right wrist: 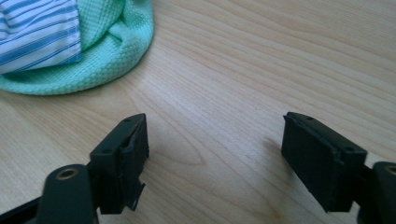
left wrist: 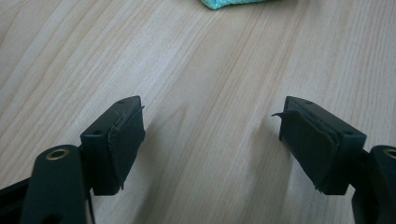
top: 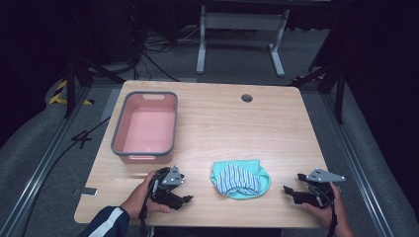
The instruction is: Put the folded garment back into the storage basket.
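High view: a crumpled cloth [top: 240, 178], mint green with a blue-striped part on top, is seen near the front edge of the table [top: 276, 133], between the two grippers and touched by neither. The left gripper [top: 187, 199] is held just left of it, the right gripper [top: 287, 189] well to its right. A pink bin [top: 146, 126] is set behind the left gripper. In each gripper view the jaws are spread wide over bare wood, with nothing held.
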Demonstrator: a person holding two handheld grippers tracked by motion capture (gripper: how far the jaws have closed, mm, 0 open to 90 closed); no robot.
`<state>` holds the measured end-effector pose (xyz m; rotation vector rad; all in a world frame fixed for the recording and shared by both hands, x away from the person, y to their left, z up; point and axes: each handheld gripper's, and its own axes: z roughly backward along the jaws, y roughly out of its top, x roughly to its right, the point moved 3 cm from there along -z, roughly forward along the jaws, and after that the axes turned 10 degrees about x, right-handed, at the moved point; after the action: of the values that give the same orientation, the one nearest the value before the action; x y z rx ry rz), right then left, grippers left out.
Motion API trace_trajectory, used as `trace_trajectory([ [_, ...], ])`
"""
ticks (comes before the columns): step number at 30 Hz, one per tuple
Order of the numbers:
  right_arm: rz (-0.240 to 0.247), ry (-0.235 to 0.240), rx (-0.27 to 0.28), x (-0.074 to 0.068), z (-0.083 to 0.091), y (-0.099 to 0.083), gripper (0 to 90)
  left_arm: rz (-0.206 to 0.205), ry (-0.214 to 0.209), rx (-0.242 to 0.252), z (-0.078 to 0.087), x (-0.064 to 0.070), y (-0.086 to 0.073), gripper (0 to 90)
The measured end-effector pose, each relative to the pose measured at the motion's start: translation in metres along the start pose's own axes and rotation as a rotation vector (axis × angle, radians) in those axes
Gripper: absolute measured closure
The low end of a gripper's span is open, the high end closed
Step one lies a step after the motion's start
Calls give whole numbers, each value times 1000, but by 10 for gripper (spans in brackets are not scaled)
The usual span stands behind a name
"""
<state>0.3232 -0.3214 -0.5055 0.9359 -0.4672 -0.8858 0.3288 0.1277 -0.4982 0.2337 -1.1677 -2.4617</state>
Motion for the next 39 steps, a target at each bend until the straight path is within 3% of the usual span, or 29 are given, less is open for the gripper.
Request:
trace_trajectory([
  [4, -18, 20, 11, 0, 0, 5, 317, 25, 13, 31, -3, -1, 11, 248],
  [5, -19, 25, 11, -1, 0, 7, 330, 20, 37, 31, -6, 0, 14, 251],
  [12, 24, 48, 42, -16, -5, 29, 390, 37, 78, 65, -23, 1, 40, 277],
  [21, 78, 84, 19, -36, -26, 52, 423, 63, 129, 84, -44, -7, 64, 307],
  [29, 78, 95, -4, -45, -54, 63, 489, 110, 89, 110, -64, -11, 77, 339],
  [33, 81, 92, -22, -50, -65, 64, 484, 103, 86, 73, -77, -11, 76, 339],
  [36, 80, 83, -39, -50, -70, 60, 467, 71, 94, 55, -80, -13, 75, 318],
  [39, 44, 82, -52, -48, -74, 55, 443, 100, 86, 53, -80, -18, 72, 305],
])
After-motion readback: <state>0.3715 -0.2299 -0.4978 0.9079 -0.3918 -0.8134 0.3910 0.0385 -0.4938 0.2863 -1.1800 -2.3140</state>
